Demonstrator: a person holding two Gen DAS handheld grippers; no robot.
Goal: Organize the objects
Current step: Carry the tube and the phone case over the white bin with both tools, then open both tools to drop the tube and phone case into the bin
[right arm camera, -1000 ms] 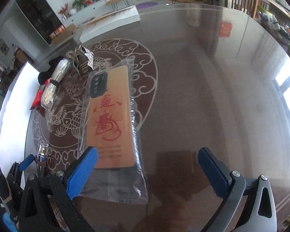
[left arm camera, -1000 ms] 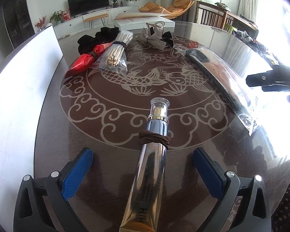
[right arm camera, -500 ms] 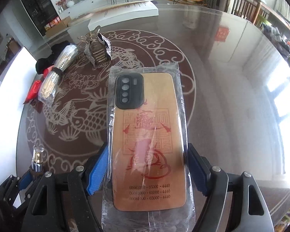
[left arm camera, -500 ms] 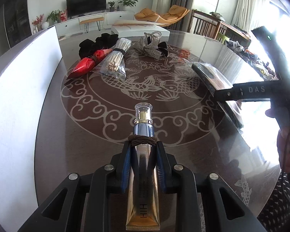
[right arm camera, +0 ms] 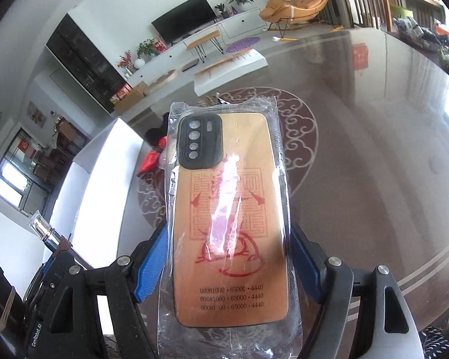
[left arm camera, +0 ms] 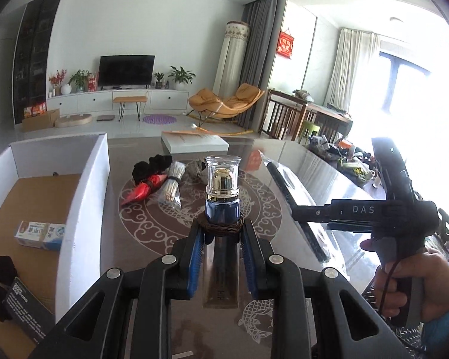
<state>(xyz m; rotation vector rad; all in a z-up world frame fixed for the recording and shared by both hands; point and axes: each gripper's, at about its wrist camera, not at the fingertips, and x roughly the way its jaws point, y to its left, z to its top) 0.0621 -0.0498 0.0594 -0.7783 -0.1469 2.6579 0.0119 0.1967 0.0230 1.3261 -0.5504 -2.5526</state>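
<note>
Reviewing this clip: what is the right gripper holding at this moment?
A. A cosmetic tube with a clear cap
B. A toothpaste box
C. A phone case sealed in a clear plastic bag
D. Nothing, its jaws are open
C: in the right wrist view the right gripper has its blue pads pressed against both sides of the bagged phone case, held above the table.

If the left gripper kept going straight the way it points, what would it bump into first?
Probably nothing soon: the left gripper, clamped on the clear-capped cosmetic tube, looks lifted above the round brown patterned table; depth is uncertain.
</note>
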